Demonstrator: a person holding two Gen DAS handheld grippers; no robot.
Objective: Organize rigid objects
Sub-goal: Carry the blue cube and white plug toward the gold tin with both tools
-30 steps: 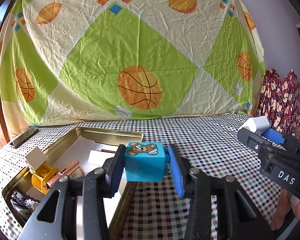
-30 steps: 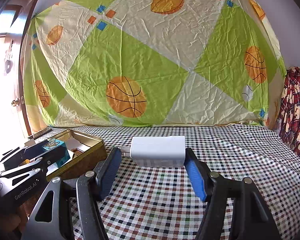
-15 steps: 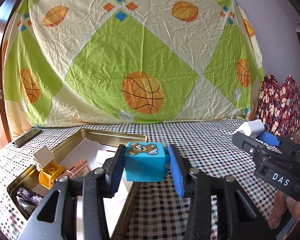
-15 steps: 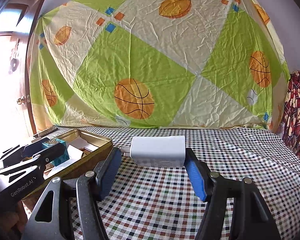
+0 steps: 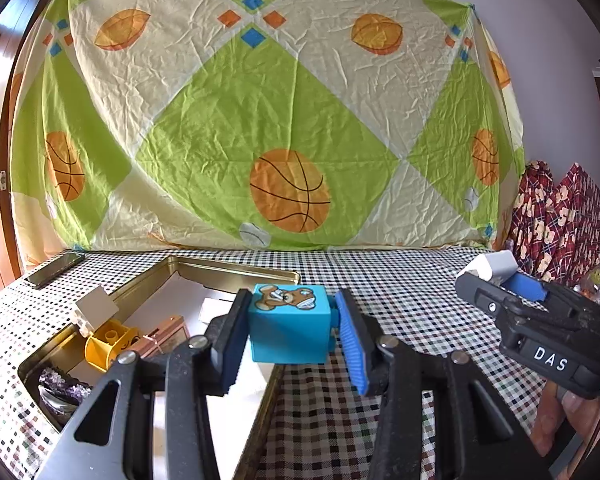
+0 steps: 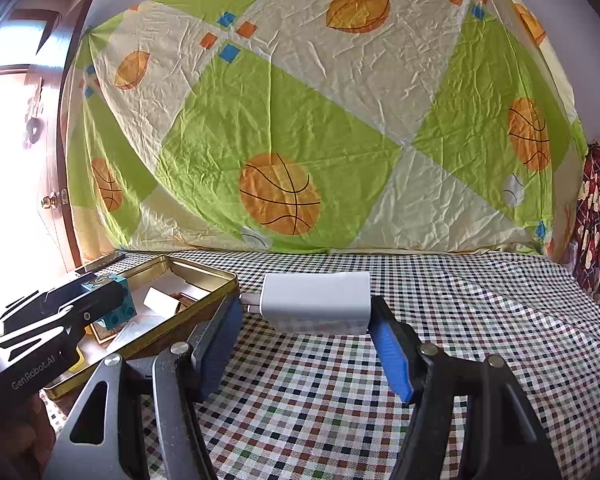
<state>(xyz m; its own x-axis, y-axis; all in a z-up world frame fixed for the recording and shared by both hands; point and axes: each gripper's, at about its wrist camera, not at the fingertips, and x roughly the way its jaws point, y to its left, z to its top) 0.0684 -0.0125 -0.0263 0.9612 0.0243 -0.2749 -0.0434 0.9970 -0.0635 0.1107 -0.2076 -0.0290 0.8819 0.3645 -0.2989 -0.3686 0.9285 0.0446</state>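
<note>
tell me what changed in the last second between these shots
The left claw, clamped on the blue bear block, has drifted further over the gold tin, so more of the tin's inside shows. The right claw keeps its hold on the white charger above the checked cloth. Nothing was released.

tin [image 5: 236, 270]: shiny gold metal | block [image 5: 288, 330]: smooth plastic | tablecloth [image 6: 460, 300]: checked cloth | sheet [image 5: 260, 120]: creased cloth

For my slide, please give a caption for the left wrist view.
Left gripper holds a blue bear block over the gold tin.
</note>
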